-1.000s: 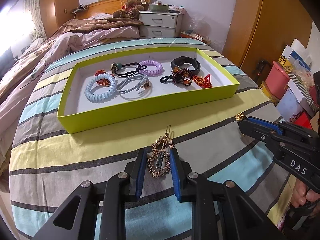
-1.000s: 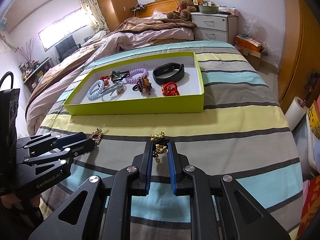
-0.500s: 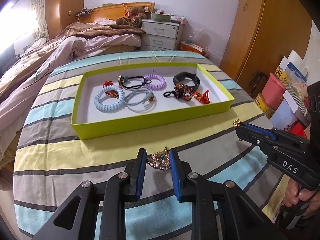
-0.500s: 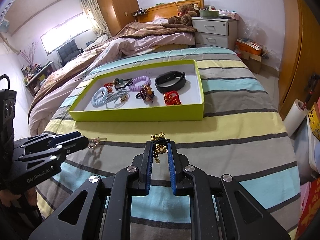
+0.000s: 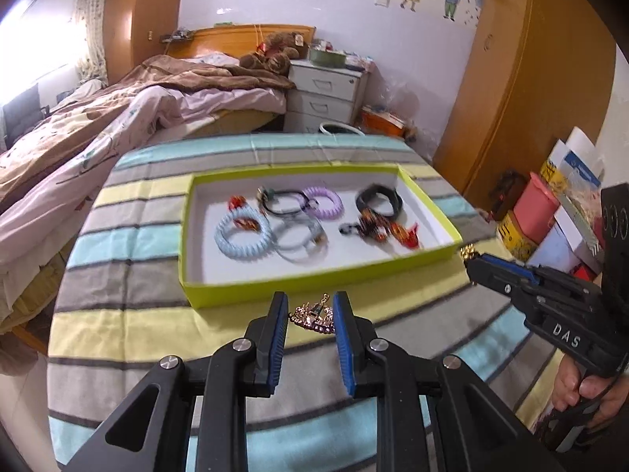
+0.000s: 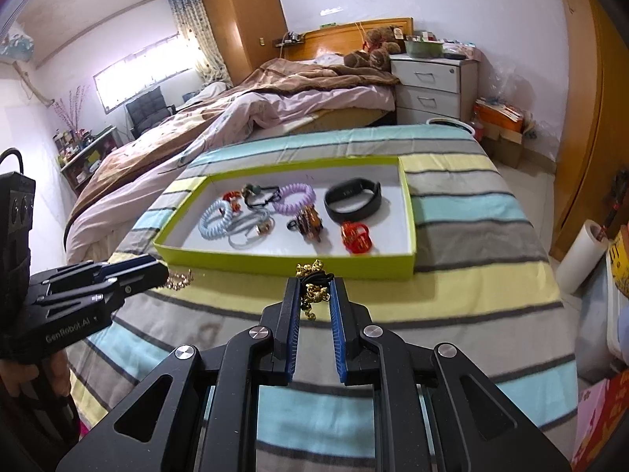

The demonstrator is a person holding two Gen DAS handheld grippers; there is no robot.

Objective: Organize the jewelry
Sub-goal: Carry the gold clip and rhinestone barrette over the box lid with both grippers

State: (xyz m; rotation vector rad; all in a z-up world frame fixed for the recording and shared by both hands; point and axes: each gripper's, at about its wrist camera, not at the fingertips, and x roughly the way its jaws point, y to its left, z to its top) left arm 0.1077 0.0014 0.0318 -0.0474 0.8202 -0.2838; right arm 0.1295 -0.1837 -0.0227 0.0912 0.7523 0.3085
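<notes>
My left gripper (image 5: 310, 306) is shut on a gold rhinestone hair clip (image 5: 313, 316), lifted off the striped bedspread just short of the lime-green tray (image 5: 251, 289). My right gripper (image 6: 314, 287) is shut on a black hair tie with gold beads (image 6: 312, 290), also raised in front of the tray (image 6: 409, 212). The tray holds a pale blue coil tie (image 5: 241, 238), a purple coil tie (image 6: 294, 197), a black wristband (image 6: 353, 199), a red claw clip (image 6: 355, 237) and other hair ties. Each gripper shows in the other's view, the right gripper (image 5: 469, 256) and the left gripper (image 6: 167, 271).
The striped bedspread (image 6: 471, 295) drops off at its right edge toward the floor. A white drawer unit (image 6: 428, 86) and a second bed (image 6: 275, 106) lie beyond. Boxes and bags (image 5: 550, 212) crowd the floor at right. A hand (image 5: 585, 389) grips the right tool.
Both grippers have risen with their pieces, so the tray looks farther and lower. The hair clip now appears edge-on between the left fingers instead of lying flat.
</notes>
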